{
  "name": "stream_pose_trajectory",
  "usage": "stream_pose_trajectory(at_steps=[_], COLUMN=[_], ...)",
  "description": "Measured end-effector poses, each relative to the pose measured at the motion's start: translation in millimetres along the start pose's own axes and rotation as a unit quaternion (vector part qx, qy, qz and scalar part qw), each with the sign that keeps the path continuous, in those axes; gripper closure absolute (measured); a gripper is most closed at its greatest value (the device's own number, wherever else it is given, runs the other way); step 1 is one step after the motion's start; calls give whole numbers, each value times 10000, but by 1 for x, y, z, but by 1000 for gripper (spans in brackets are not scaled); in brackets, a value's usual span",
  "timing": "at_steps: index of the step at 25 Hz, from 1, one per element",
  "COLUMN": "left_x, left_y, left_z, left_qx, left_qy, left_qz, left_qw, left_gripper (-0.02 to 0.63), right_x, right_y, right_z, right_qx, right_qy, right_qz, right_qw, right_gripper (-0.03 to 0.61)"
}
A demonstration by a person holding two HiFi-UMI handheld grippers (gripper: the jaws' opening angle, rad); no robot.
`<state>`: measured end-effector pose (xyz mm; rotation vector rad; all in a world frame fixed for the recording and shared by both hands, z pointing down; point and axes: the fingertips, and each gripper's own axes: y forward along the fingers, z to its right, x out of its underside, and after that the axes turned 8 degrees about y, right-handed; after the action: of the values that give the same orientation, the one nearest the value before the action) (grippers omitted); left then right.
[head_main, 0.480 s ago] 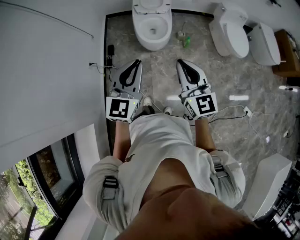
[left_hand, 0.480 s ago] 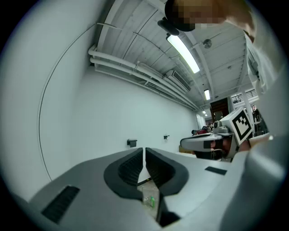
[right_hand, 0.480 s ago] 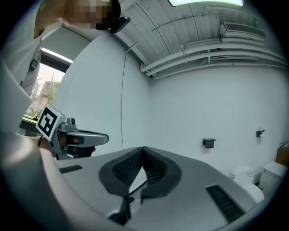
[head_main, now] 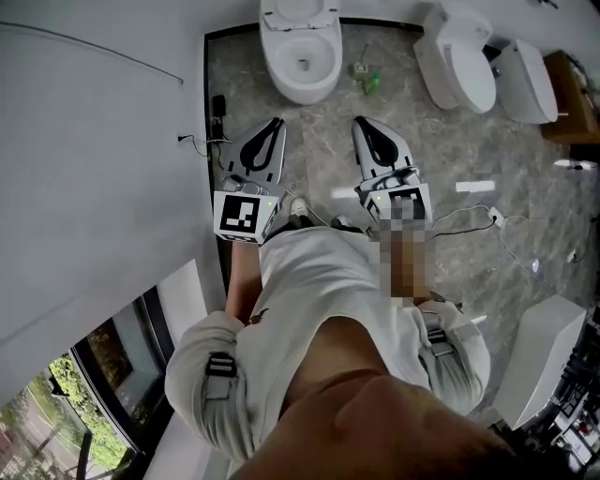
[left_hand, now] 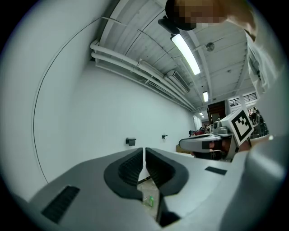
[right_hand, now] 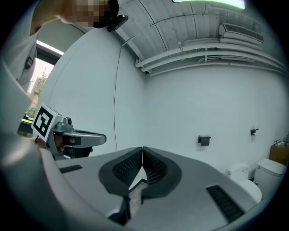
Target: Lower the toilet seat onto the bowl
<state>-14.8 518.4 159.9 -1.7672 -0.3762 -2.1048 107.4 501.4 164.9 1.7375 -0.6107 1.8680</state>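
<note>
The main risk is the seat dropping hard: the toilet seat [head_main: 302, 11], which looks raised behind the bowl [head_main: 323, 82] at the top centre of the head view, though the steep angle makes that hard to confirm, could slam down if it is only nudged by closed jaws rather than guided. Both tools would need opening first. The left hand-held gripper [head_main: 275, 125] has its jaws drawn together to a hairline slit with nothing between them, and the right hand-held gripper [head_main: 360, 125] is fully closed and equally empty. Both are well apart from the bowl, so a walk forward is needed, and the loose cable [head_main: 464, 217] on the floor at right centre could snag a foot. The spare toilets [head_main: 461, 67] at upper right could also draw the approach to the wrong fixture. Both arms are held level in front of the waist, side by side, jaws pointing toward the top of the frame.
</note>
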Motion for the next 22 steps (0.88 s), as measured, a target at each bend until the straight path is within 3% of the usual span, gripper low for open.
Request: stream_pose_trajectory(at_steps=[10,22], left_x=[3,10], left_y=[20,91], left_z=[-30,-53], left_qx=[217,112], left_qy=[-52,54], left_qz=[15,-61], left_qw=[9997,9999], left_gripper=[577,582], right_x=[-2,-5], right_y=[36,89], right_z=[-4,56], right_qx=[200,118], right_qy=[-52,12], right_qz=[-27,-34], right_qw=[9998,9999], right_gripper=[558,558])
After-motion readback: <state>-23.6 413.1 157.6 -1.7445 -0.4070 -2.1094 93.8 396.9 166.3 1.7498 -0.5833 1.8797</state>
